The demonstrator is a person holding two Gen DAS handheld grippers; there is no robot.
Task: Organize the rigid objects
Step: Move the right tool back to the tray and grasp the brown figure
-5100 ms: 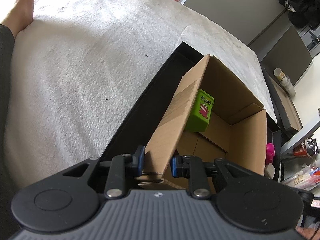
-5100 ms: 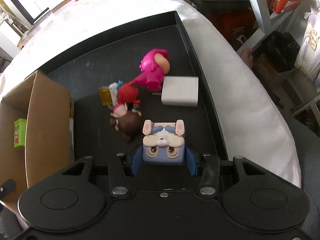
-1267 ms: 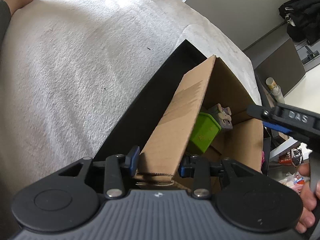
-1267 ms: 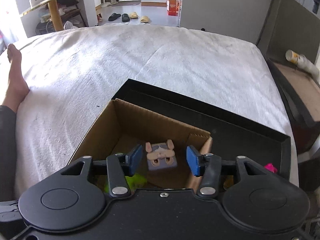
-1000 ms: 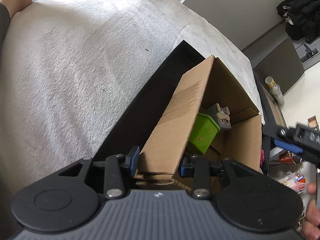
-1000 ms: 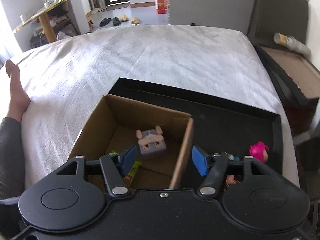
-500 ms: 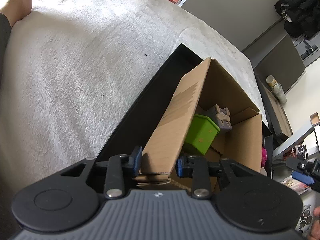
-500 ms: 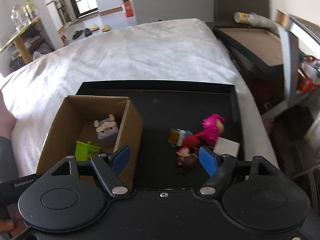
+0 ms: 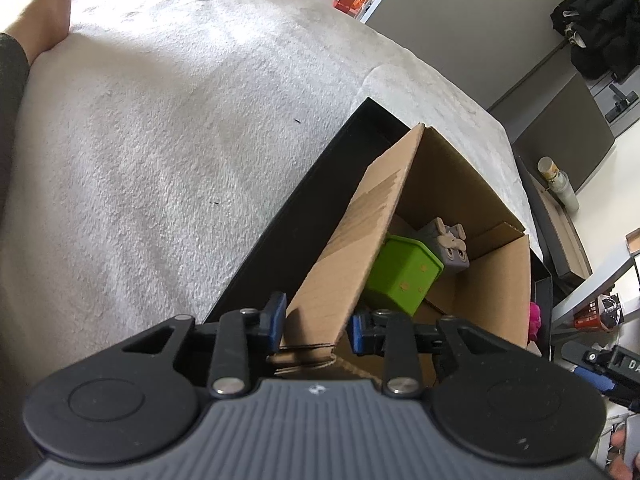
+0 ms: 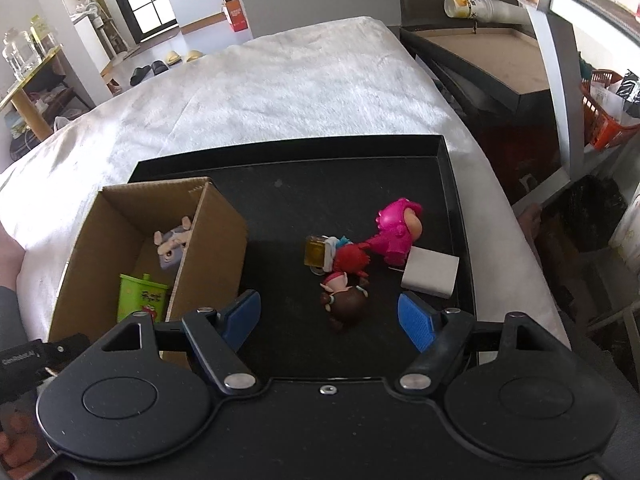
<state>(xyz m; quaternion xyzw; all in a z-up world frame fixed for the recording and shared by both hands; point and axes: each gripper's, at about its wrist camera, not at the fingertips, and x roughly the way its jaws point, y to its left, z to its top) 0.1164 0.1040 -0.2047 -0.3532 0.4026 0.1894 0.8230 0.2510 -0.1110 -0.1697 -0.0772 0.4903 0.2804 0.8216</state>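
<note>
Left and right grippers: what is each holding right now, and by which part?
The left gripper straddles the cardboard box at its near wall's top edge, jaws closing on it. The right gripper holds nothing; it is open above the black tray.

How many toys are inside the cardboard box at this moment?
2. The green box toy lies at the near end of the cardboard box, and the grey bunny cube beyond it, toward the far end. The walls may hide others.
</note>
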